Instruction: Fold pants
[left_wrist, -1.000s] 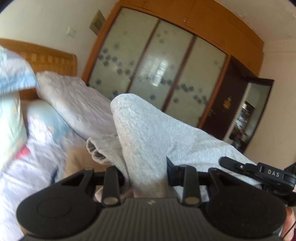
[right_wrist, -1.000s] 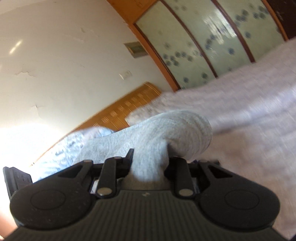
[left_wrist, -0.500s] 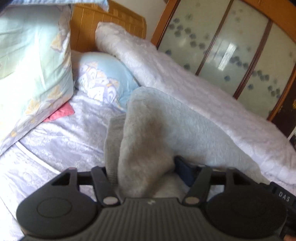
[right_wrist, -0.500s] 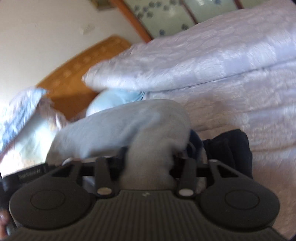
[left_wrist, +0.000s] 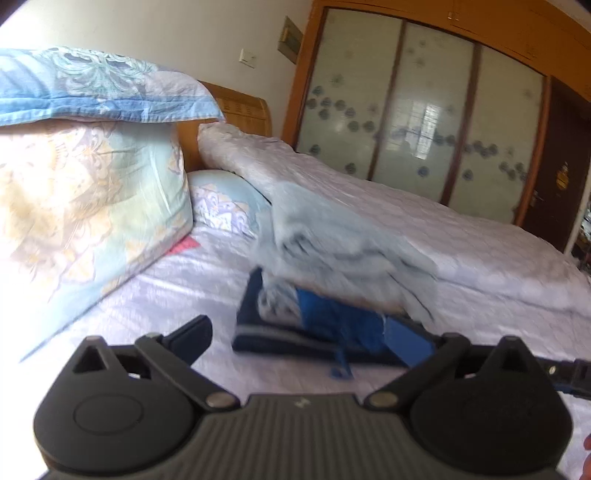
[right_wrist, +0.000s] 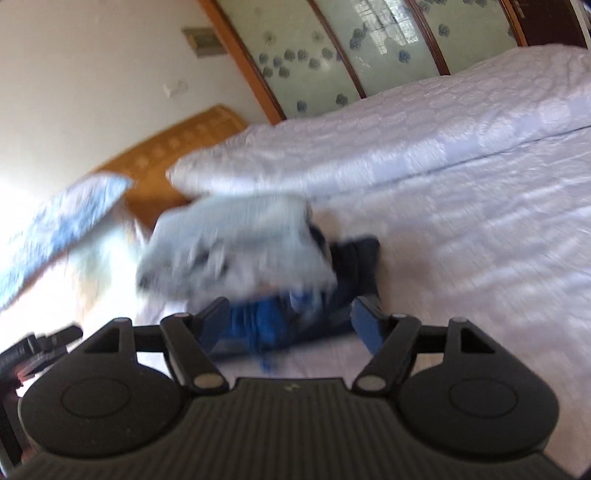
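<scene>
The left gripper (left_wrist: 306, 339) stands with its jaws spread wide and nothing between them, and the right gripper (right_wrist: 291, 317) is likewise spread and empty. The folded light grey knit pants (left_wrist: 332, 243) lie just ahead of both, on top of a stack of dark navy and bright blue folded garments (left_wrist: 325, 325) on the pale lilac quilted bedspread (left_wrist: 177, 288). Both views are blurred, so whether the grey bundle sits square on the stack cannot be told; in the right wrist view the pants (right_wrist: 236, 243) seem to overhang the stack's far left side.

The step in hand looks like letting go and backing off. To do it well, the jaws should stay wide as they draw straight back, so that no fingertip snags a loose edge or the blue cord hanging at the stack's near side.

Around it: a large floral pillow in pale green and yellow (left_wrist: 85, 206) to the left of the left gripper, a blue patterned pillow (left_wrist: 99, 88) on top of it, a rolled white quilt (left_wrist: 369, 206) ahead and to the right, and beyond that a wooden wardrobe with frosted glass doors (left_wrist: 424, 110). Nothing stands in the retreat path; the other gripper's body is close alongside.
</scene>
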